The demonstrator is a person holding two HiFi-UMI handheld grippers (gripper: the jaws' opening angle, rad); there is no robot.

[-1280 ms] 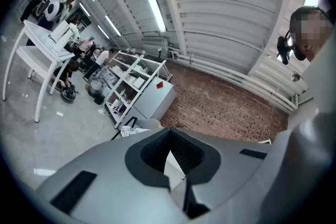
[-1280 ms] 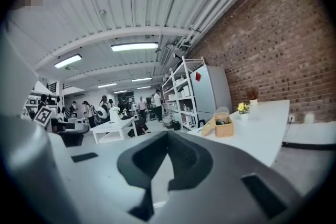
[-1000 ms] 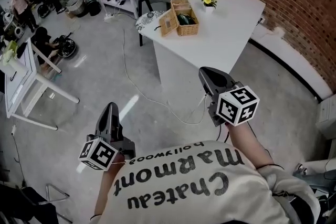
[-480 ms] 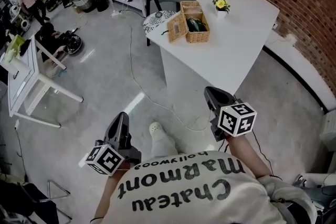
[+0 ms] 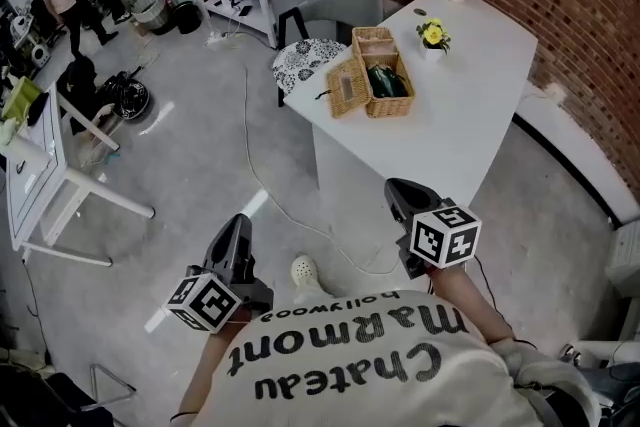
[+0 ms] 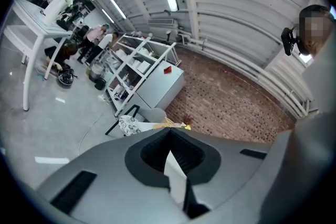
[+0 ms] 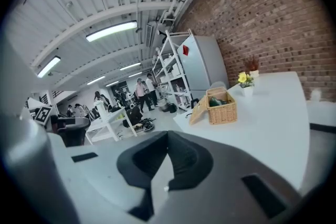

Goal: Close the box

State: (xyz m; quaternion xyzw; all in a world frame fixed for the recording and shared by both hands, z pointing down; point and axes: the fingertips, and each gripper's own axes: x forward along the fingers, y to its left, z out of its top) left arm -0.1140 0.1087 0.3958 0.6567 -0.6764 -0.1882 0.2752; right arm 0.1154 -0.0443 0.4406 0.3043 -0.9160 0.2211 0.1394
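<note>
The fingers of the left gripper were closed together with nothing between them, and those of the right gripper were likewise shut and empty. Both grippers were held low in front of the person, over the floor and well short of the white bench. The box, a wicker basket, stood on the bench near its left edge. Its lid was thrown back, leaning open on the side nearest that edge, and something dark green showed inside. A small pot of yellow flowers stood just beyond the box, and a grey chair was set at the far corner. A cable trailed across the floor between the person and the bench. In my judgement, the task had not begun. The basket looked light, so a careless push on the lid could slide it into the flowers or toward the edge. Contents standing proud of the rim could keep the lid from seating. The cable was a trip hazard on the approach.
</note>
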